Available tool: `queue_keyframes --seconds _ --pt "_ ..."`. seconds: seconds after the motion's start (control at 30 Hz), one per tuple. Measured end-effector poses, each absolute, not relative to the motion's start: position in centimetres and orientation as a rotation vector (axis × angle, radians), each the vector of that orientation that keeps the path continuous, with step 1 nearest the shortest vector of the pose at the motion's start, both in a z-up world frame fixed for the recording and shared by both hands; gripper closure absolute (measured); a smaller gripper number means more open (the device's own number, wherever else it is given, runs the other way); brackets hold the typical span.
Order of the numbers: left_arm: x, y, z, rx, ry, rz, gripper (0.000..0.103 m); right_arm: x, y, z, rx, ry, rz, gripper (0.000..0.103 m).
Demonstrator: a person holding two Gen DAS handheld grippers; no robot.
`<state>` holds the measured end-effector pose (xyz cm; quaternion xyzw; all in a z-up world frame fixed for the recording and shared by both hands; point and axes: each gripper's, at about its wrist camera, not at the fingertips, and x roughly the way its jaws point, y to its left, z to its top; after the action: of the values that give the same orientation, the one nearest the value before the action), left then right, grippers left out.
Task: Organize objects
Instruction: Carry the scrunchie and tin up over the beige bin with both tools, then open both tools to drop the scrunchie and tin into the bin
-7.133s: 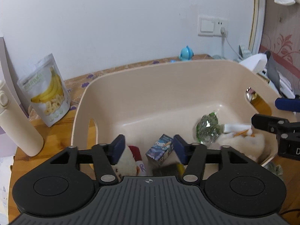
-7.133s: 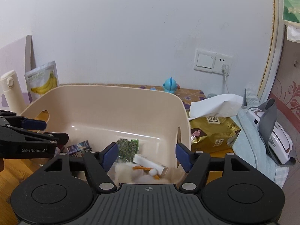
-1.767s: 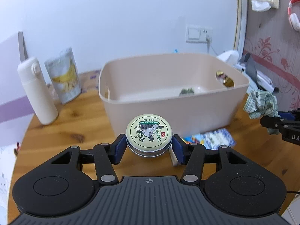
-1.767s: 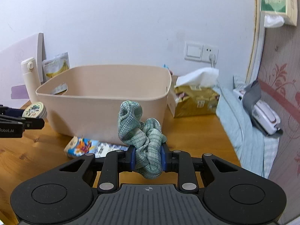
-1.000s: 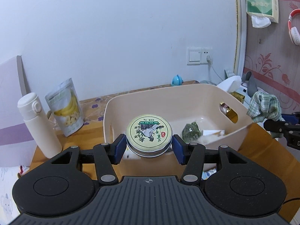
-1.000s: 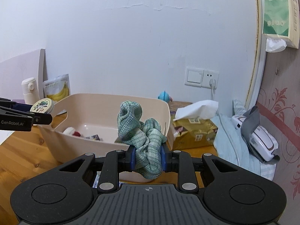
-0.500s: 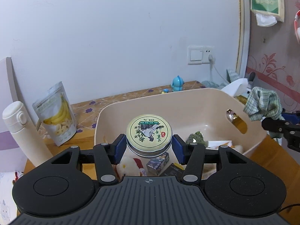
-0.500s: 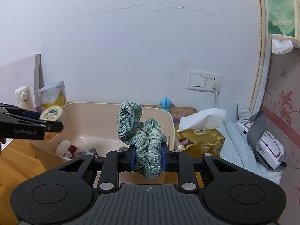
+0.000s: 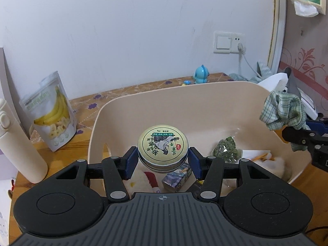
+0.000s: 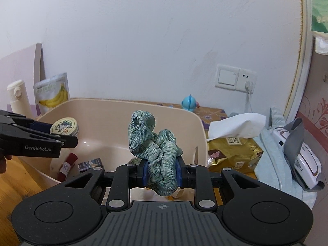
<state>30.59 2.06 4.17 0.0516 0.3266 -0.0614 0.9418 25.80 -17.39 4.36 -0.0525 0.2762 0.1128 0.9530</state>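
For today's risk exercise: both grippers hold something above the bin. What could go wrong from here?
1. The tin is gripped only at its edges by the left gripper; dropped from there, it could hit the small carton below.
2. The cloth in the right gripper hangs near the bin wall; it may snag or drape over the rim.

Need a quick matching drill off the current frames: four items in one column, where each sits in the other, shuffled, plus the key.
Items
1. round tin
2. green cloth
3. banana chip pouch
4. small purple carton

Places
A. lying inside the beige bin
B. clamped in the right gripper
C. standing on the table left of the bin
D. clamped in the left gripper

Pairs: 1-D, 2-B, 3-C, 4-A
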Motion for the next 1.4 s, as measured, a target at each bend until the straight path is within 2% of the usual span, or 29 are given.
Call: queue_keyframes --seconds 0.57,0.77,0.8,0.93,1.0,1.1,1.3,1.4 --pt "31.8 1.5 2.5 0.140 0.738 -0.135 0.048 27.1 -16.0 3.2 -0.160 0.629 0.233 0.078" --pt "32.1 1.5 2.3 0.147 0.756 -0.136 0.048 27.4 -16.0 3.2 -0.153 0.644 0.229 0.074" --pt "32.1 1.5 2.3 0.145 0.760 -0.137 0.048 27.4 -16.0 3.2 -0.149 0.647 0.228 0.073" --pt "32.3 1.7 2.3 0.136 0.774 -0.140 0.048 27.5 -16.0 3.2 -0.138 0.655 0.228 0.057" --pt "32.2 1.6 2.4 0.137 0.771 -0.144 0.043 27.3 -16.0 3.3 -0.136 0.653 0.224 0.054" --pt "32.1 1.4 2.4 0.147 0.766 -0.149 0.039 27.2 -16.1 3.5 -0.121 0.651 0.226 0.043" --pt "31.5 1.1 2.6 0.163 0.744 -0.132 0.030 26.7 -16.5 3.9 -0.102 0.634 0.222 0.036" --pt "31.3 1.5 3.0 0.144 0.730 -0.122 0.030 26.4 -16.8 4.3 -0.096 0.620 0.221 0.035"
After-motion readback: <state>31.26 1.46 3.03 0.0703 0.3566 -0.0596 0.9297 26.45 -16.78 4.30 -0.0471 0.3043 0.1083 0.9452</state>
